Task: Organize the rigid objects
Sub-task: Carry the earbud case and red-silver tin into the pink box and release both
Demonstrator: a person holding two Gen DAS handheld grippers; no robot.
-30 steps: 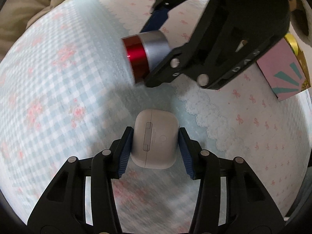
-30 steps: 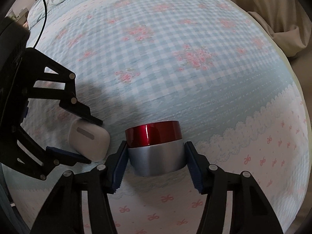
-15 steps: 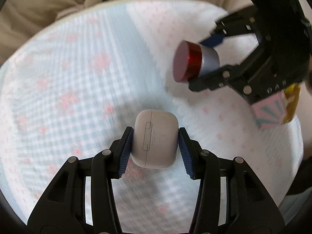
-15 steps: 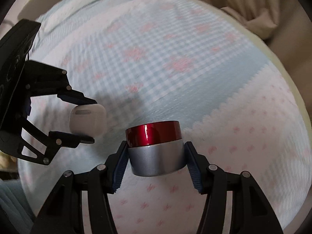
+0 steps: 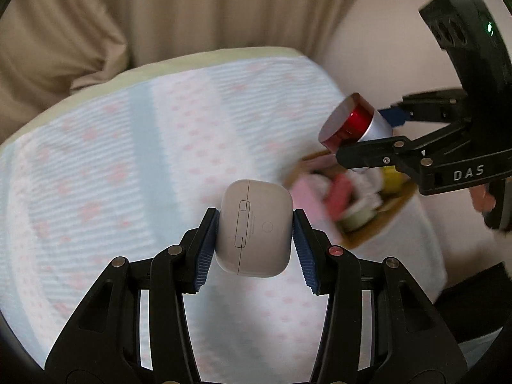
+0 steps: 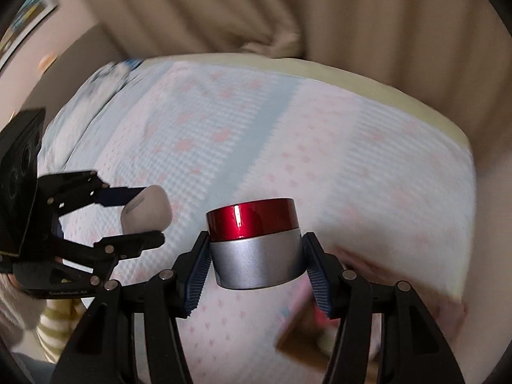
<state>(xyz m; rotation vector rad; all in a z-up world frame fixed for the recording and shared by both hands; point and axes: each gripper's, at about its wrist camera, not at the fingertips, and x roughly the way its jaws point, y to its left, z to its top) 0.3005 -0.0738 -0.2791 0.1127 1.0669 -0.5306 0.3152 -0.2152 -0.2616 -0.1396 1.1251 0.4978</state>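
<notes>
My left gripper is shut on a white earbud case, held well above the bed with its hinge side facing the camera. My right gripper is shut on a round jar with a red lid and silver body. In the left wrist view the jar and the right gripper hang at the upper right, over a shallow wooden basket. In the right wrist view the left gripper with the case is at the left.
The basket on the bed's right side holds several blurred pink, white and yellow items. The bed has a blue-and-pink patterned cover; beige curtains hang behind it. A striped sleeve shows at the lower left of the right wrist view.
Both grippers have risen away from the bed with their loads. The right gripper has moved off to the right and rolled, and the basket has come into view.
</notes>
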